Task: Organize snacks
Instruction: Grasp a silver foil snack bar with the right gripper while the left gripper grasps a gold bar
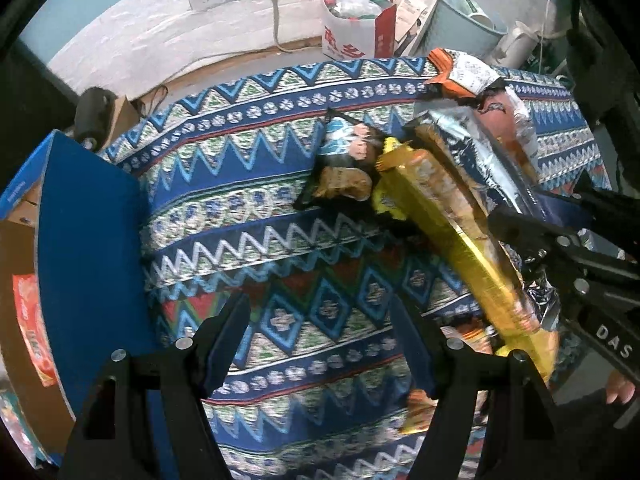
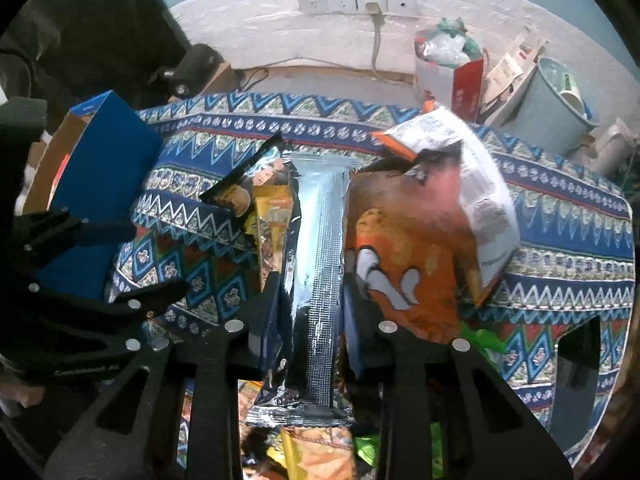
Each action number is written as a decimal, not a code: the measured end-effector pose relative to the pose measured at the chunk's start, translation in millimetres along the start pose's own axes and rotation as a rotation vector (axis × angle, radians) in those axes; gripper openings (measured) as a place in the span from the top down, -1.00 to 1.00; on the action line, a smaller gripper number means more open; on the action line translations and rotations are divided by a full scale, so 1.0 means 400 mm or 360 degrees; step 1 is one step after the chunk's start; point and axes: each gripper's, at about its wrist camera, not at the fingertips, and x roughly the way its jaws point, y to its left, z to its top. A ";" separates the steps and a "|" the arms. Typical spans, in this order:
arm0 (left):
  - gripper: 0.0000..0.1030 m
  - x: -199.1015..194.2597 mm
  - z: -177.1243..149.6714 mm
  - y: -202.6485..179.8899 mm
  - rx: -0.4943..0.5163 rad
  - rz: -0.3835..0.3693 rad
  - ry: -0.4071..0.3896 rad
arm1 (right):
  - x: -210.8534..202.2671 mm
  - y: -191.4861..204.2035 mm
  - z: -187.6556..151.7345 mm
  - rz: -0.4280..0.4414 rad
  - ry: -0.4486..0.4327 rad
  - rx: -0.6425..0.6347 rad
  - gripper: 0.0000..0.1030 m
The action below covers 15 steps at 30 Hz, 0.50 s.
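My right gripper [image 2: 310, 300] is shut on a long silver and blue snack pack [image 2: 318, 256], held up over the patterned cloth; it also shows in the left wrist view [image 1: 480, 160]. An orange chip bag [image 2: 416, 240] lies right of it, a yellow snack pack [image 2: 272, 220] left of it. In the left wrist view the long yellow pack [image 1: 452, 232] and a small dark cookie bag [image 1: 344, 164] lie on the cloth. My left gripper [image 1: 320, 328] is open and empty above the cloth, beside the blue cardboard box [image 1: 88, 240].
The patterned cloth [image 1: 248, 216] covers the table. The blue box [image 2: 104, 172] stands at the left edge with a red pack [image 1: 32, 328] inside. Behind the table are a stuffed white bag [image 2: 440, 64], a grey bin [image 2: 560, 104] and wall sockets [image 2: 356, 0].
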 end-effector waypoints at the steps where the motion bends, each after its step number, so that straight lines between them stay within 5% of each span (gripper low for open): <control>1: -0.48 0.002 0.004 -0.010 -0.0023 -0.0024 0.0011 | -0.013 -0.005 -0.001 -0.0001 -0.0022 0.0008 0.46; 15: -0.68 0.035 0.040 -0.132 -0.0335 -0.0239 0.0086 | -0.112 -0.137 -0.086 -0.0127 -0.0132 0.0145 0.46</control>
